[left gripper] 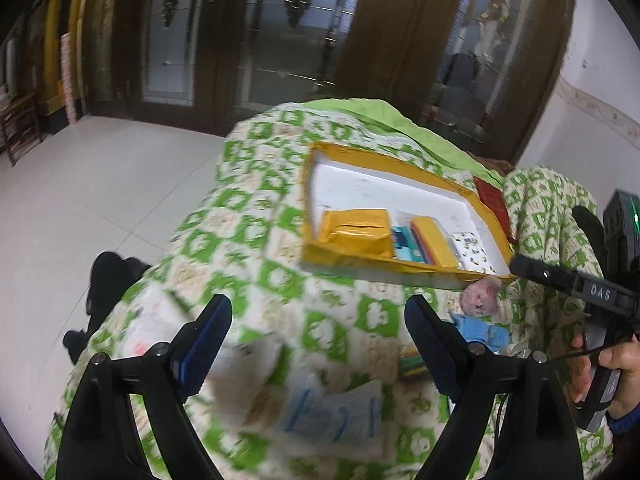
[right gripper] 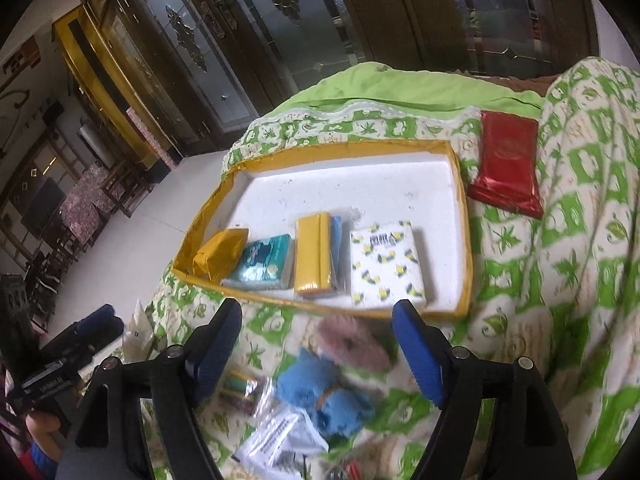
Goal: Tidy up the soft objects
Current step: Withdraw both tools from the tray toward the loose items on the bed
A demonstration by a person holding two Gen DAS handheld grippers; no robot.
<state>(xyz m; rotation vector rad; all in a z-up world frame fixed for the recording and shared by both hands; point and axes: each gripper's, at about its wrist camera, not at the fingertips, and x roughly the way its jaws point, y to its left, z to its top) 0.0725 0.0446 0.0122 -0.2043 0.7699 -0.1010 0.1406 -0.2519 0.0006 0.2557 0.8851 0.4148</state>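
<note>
With both pairs of fingers spread and pinching nothing, I hold the left gripper [left gripper: 318,344] and the right gripper [right gripper: 316,352] above the loose items on the quilt-covered bed [right gripper: 560,280].

Finding 1: between my right fingers [right gripper: 416,352] lie a blue plush toy [right gripper: 324,392] and, just beyond it, a pink fluffy item [right gripper: 352,340]; the 2 appear to touch. A packet of coloured sticks [right gripper: 244,392] and a clear bag with printed paper [right gripper: 280,436] sit beside the toy. I judge these to be the pieces not yet sorted, which is why the right gripper hangs open over them.

Finding 2: beneath my left fingers [left gripper: 204,344] lie pale packets [left gripper: 332,412], blurred beyond identification.

Finding 3: the yellow-rimmed tray [right gripper: 460,184] rests on the bed beyond both grippers. Along its near edge stand 4 sorted packs in a row: a gold packet [right gripper: 220,254], a teal tissue pack [right gripper: 262,266], a yellow-and-blue pack [right gripper: 316,256] and a white pack with yellow print [right gripper: 386,266]. The far half of the tray is bare, leaving room, in my judgement, for further rows.

Finding 4: only the right wrist view shows the red packet [right gripper: 506,168] in full, lying outside the tray on the quilt. Only the left wrist view shows the right gripper from the side, held in a hand [left gripper: 612,376].
</note>
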